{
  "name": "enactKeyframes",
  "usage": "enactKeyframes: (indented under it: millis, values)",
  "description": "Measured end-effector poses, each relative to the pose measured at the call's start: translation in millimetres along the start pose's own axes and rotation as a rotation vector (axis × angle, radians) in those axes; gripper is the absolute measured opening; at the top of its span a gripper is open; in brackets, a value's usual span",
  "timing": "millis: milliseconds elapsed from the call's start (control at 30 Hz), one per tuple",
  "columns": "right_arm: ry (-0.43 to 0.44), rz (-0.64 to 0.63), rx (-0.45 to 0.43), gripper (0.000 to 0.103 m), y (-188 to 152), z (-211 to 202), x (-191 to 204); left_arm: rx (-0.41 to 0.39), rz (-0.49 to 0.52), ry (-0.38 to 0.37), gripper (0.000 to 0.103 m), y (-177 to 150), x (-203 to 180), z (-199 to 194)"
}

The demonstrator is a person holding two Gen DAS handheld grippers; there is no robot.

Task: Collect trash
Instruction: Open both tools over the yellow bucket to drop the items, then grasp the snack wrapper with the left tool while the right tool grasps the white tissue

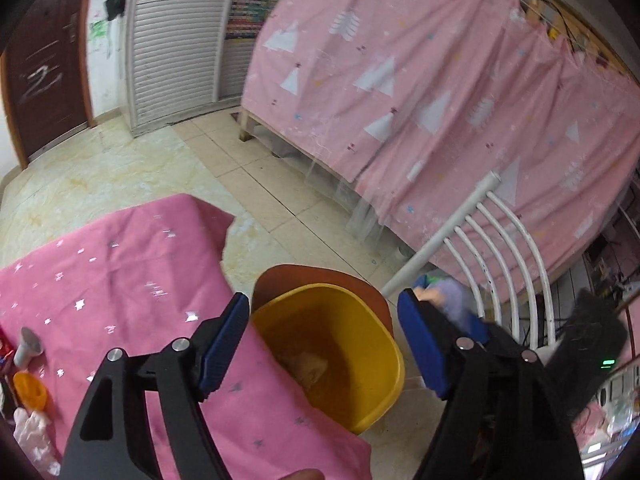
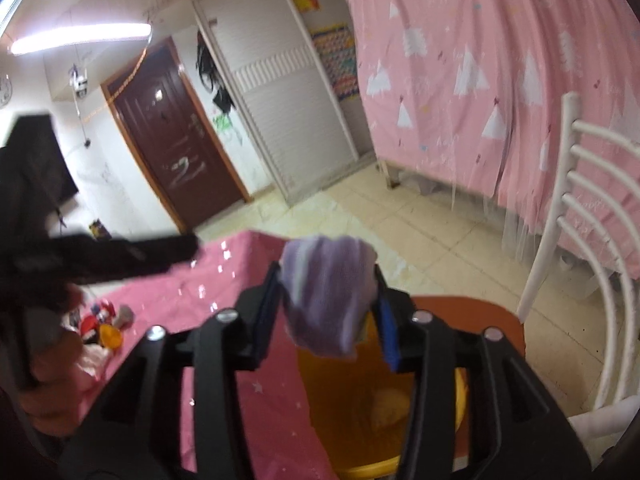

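A yellow bin (image 1: 328, 292) stands on an orange-brown seat (image 1: 320, 276) beside the pink-covered table (image 1: 100, 272). A pale crumpled scrap (image 1: 308, 364) lies at its bottom. My left gripper (image 1: 324, 304) hangs open right above the bin with nothing between its fingers. My right gripper (image 2: 326, 276) has a crumpled purple wad (image 2: 332, 300) filling the gap at its fingertips and touching both, over the bin (image 2: 360, 468). The left wrist view shows that wad (image 1: 452, 300) blurred at the right of the bin.
A white chair back (image 1: 500, 240) rises just right of the bin, with a pink curtain (image 1: 400, 80) behind it. On the table's far left lie an orange cup (image 1: 30, 390), a grey piece (image 1: 28, 344) and a pale pink wad (image 1: 32, 428). Tiled floor (image 1: 280, 184) stretches toward a brown door (image 1: 44, 60).
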State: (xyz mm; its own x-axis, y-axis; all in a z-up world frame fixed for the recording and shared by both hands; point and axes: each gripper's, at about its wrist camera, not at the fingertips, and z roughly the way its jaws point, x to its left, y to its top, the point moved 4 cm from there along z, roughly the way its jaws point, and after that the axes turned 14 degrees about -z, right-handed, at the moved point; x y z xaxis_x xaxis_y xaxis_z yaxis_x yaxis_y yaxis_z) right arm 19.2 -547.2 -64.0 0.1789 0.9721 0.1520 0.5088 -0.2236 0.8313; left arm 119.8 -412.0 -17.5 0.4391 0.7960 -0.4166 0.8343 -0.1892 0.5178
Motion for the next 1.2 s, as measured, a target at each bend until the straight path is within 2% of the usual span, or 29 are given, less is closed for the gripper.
enactKeyframes:
  millis: [67, 133, 300, 733, 900, 1133, 1200]
  values:
    - [0.001, -0.008, 0.034, 0.054, -6, 12, 4, -0.01, -0.022, 0.003, 0.07, 2, 11, -10]
    - [0.0, -0.01, 0.053, 0.069, -9, 18, 8, -0.025, -0.039, 0.002, 0.07, 1, 23, -23]
    - [0.0, -0.039, 0.056, 0.07, -11, 20, 26, -0.069, -0.053, 0.036, 0.072, -3, 52, -53]
    - [0.17, -0.168, 0.048, 0.07, 0, 22, 126, -0.189, -0.147, 0.15, 0.072, -10, 140, -130]
    - [0.237, -0.233, 0.062, 0.07, 0, 25, 171, -0.254, -0.202, 0.211, 0.072, -7, 177, -159]
    - [0.336, -0.325, 0.097, 0.07, -4, 32, 240, -0.335, -0.312, 0.353, 0.073, -6, 249, -200]
    - [0.37, -0.349, 0.108, 0.07, -6, 33, 259, -0.34, -0.347, 0.368, 0.073, -5, 269, -209]
